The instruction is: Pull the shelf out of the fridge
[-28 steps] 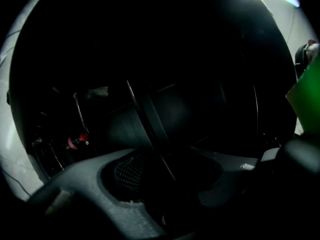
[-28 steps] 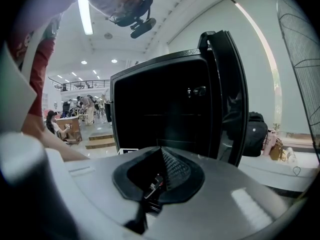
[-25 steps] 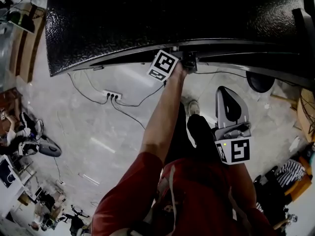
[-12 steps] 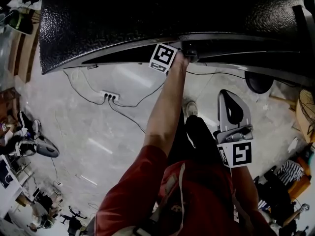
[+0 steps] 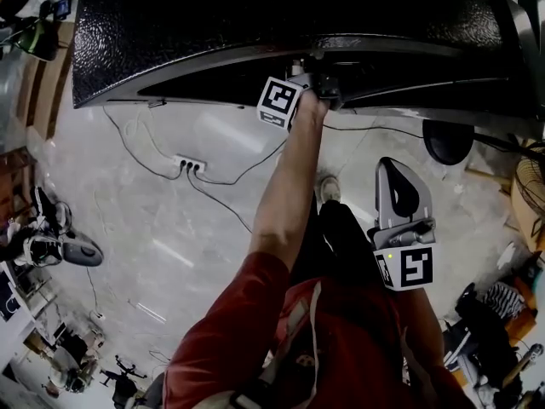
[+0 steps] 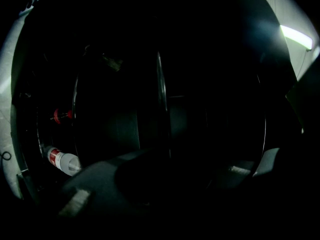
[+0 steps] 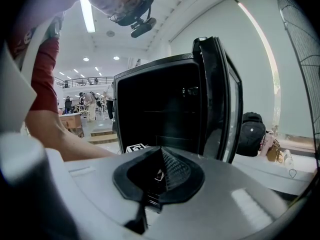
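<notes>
Slip risk: left gripper (image 5: 322, 85) fingers have just been closed onto thin shelf (image 6: 161, 104) edge in fridge (image 5: 255, 15); shallow bite could be lost when pulled. Right gripper (image 5: 393, 170) fingers shut, empty.

**A:** Anyone else find the left gripper view basically unusable? It's nearly all black. All I get is a strip light (image 6: 296, 35) flaring at top right, a bottle (image 6: 62, 160) catching a bit of light at lower left, and a thin glint down the shelf (image 6: 160, 99) edge.

**B:** Yeah, it's staring into the unlit fridge (image 7: 160, 109). The right gripper view is the opposite. Bright hall, ceiling tube (image 7: 88, 14) blown out, a long bright streak across the wall (image 7: 220, 24), close foreground soft, corners vignetted.

**A:** Head view sits in between. It's dim with washed-out colour and heavy fisheye bending at the edges. There are pale sheen patches on the floor (image 5: 179, 245) and pebbly highlights on the fridge's black top.
</notes>
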Tool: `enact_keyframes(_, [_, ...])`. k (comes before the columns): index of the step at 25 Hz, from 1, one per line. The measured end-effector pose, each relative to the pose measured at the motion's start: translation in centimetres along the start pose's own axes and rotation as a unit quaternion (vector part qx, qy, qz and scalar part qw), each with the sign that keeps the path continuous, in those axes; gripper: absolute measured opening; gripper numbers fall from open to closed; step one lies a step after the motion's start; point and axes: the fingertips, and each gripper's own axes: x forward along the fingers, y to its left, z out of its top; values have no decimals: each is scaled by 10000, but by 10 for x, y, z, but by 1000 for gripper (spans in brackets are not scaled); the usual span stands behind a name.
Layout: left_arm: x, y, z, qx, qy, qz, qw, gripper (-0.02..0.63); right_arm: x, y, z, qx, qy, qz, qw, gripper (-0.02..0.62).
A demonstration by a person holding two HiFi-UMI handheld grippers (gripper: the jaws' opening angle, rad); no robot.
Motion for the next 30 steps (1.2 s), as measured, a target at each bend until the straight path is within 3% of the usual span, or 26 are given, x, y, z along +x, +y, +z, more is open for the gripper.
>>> enact_keyframes(11, [-46, 0, -6, -178, -38, -18, 9998, 11, -23, 2, -3, 7, -146, 76, 9999, 0])
enact_keyframes(20, [-120, -6, -20, -333, -149, 178, 9992, 6, -63, 4, -3, -26, -240, 294, 9993, 0])
enact_keyframes(30, [-211, -43, -30, -563, -181, -104, 9982, 12, -94, 4, -4, -42, -369, 735, 9966, 0])
